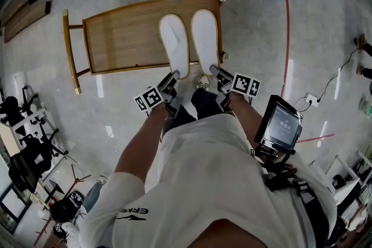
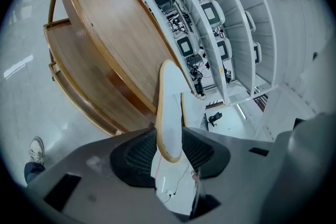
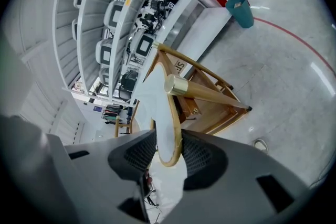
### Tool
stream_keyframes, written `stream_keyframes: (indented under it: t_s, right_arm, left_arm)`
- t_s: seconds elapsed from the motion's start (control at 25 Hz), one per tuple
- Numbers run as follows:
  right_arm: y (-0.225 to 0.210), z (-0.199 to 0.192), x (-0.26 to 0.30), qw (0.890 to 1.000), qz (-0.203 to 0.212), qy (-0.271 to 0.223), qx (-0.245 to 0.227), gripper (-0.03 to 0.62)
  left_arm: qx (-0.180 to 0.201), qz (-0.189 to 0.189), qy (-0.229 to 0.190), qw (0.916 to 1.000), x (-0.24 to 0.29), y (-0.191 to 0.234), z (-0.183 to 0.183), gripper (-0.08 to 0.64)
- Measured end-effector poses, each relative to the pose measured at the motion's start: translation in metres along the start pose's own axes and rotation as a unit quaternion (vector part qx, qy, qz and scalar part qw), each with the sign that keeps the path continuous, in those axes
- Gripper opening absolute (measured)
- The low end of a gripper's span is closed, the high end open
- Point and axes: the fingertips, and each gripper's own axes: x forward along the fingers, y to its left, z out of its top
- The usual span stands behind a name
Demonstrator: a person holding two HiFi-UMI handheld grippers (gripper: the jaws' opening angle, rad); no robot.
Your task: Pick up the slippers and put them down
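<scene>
Wood table: slippers flat, heels btwn L gripper, R gripper, jaws apart.

The slippers are being shown with a matt white surface, apparently cloth, edged by a smooth tan rim. The table is being presented as varnished wood with visible grain, and its tubing as glossy brass-coloured metal. The floor is being seen as polished and reflective. The pads of the left gripper are being displayed as black and mesh-textured, set in matt grey plastic.
</scene>
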Motion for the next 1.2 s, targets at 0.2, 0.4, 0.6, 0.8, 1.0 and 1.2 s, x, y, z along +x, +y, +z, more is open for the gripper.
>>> stream_keyframes:
  t_s: [0.2, 0.4, 0.6, 0.8, 1.0, 1.2]
  right_arm:
    - [-0.001, -0.007, 0.001, 1.0, 0.004, 0.017, -0.005, 0.147]
    - [-0.002, -0.015, 0.008, 1.0, 0.012, 0.026, 0.003, 0.16]
    - [-0.004, -0.016, 0.007, 0.999, 0.017, 0.026, 0.008, 0.175]
    - [-0.008, -0.015, -0.002, 1.0, 0.014, 0.02, 0.01, 0.176]
    - [-0.009, -0.022, -0.007, 1.0, 0.008, 0.016, 0.007, 0.176]
    - [-0.006, -0.032, -0.008, 1.0, 0.005, 0.017, 0.004, 0.176]
  left_arm:
    - [0.007, 0.002, -0.002, 1.0, -0.006, -0.003, -0.005, 0.126]
    - [0.004, 0.004, -0.011, 0.9999, -0.012, -0.003, -0.009, 0.126]
    - [0.006, 0.002, -0.012, 0.9999, -0.015, 0.0, -0.01, 0.126]
    - [-0.003, -0.021, -0.016, 0.9996, -0.012, 0.0, -0.009, 0.137]
    - [-0.001, -0.03, -0.009, 0.9995, -0.012, 0.006, -0.015, 0.18]
    - [-0.01, -0.032, -0.007, 0.9994, -0.015, 0.015, -0.018, 0.193]
